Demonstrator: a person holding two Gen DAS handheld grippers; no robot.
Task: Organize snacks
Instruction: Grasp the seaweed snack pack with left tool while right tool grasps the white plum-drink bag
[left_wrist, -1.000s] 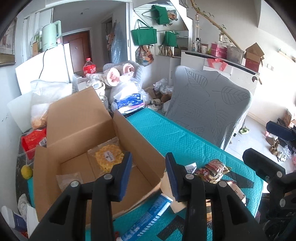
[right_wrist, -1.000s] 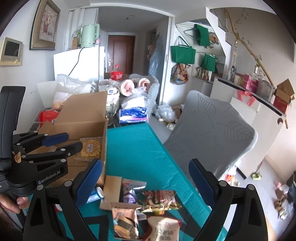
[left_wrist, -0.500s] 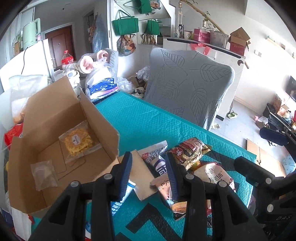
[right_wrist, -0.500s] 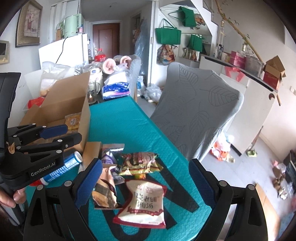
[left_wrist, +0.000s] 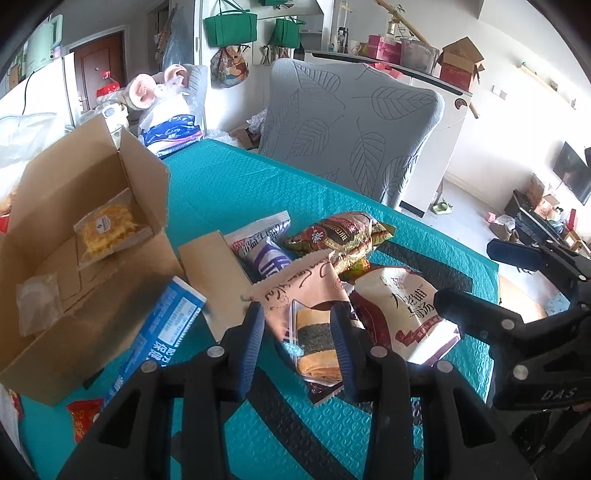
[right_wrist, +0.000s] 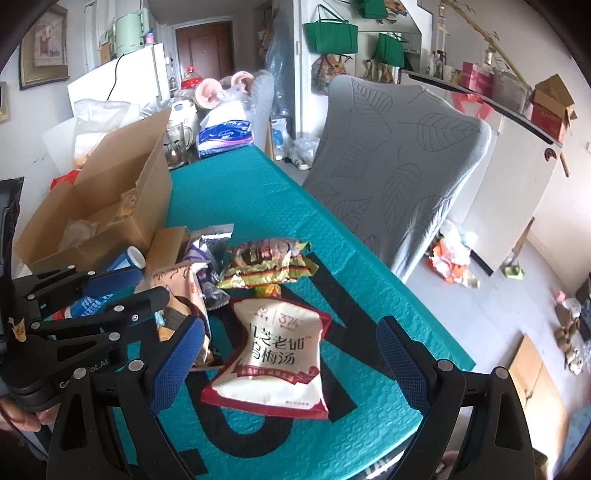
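A heap of snack packets lies on the teal table (left_wrist: 236, 184) beside an open cardboard box (left_wrist: 70, 206). My left gripper (left_wrist: 295, 325) hovers over a pink cake packet (left_wrist: 306, 291); its jaws stand narrow and grip nothing. My right gripper (right_wrist: 290, 358) is wide open above a white and red pouch (right_wrist: 280, 343). Behind these lie a brown and gold packet (right_wrist: 266, 262) and a purple and white packet (left_wrist: 266, 251). The box holds a yellow snack bag (left_wrist: 107, 225) and a clear bag (left_wrist: 37, 299). A blue tube (left_wrist: 166, 325) leans at the box's front.
A grey leaf-print chair (right_wrist: 399, 155) stands at the table's far right side. A folded-out box flap (left_wrist: 214, 273) lies by the packets. A red packet (left_wrist: 83, 413) sits near the front left. The table's edge (right_wrist: 424, 317) runs to the right of the pouch.
Both grippers have sunk and swung from the box toward the snack heap, which now lies close under them. Neither jaw width has changed.
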